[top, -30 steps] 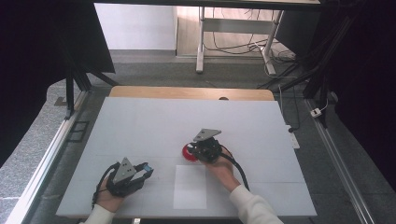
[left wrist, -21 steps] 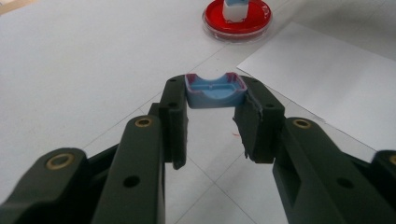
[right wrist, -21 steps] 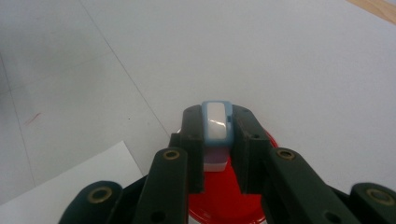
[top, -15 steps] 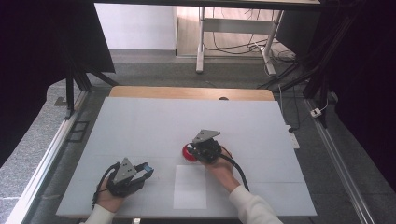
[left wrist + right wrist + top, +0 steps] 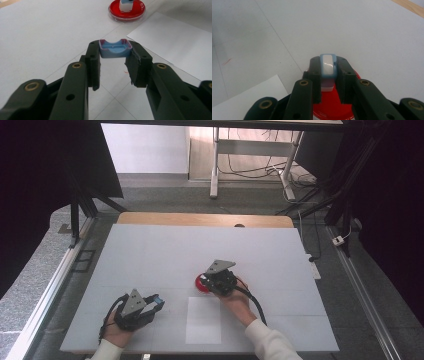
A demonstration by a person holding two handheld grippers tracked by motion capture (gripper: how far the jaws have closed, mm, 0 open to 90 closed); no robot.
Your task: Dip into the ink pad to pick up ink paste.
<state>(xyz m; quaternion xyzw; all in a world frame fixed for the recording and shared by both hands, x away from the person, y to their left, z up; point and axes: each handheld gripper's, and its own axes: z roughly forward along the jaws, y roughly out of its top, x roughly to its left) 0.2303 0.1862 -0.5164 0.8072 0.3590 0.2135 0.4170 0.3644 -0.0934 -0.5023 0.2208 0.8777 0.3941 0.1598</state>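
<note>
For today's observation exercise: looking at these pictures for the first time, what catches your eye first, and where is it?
The red round dish stands out on the white table, near its middle. The right gripper is shut on a white and blue block above that dish. Nearer the table's front left, the left gripper is clamped on a small blue tray-shaped piece, beside a white paper sheet.

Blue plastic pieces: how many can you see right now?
2. One blue cap is clamped in the left gripper; one blue-and-white piece is held by the right gripper over the red dish.
</note>
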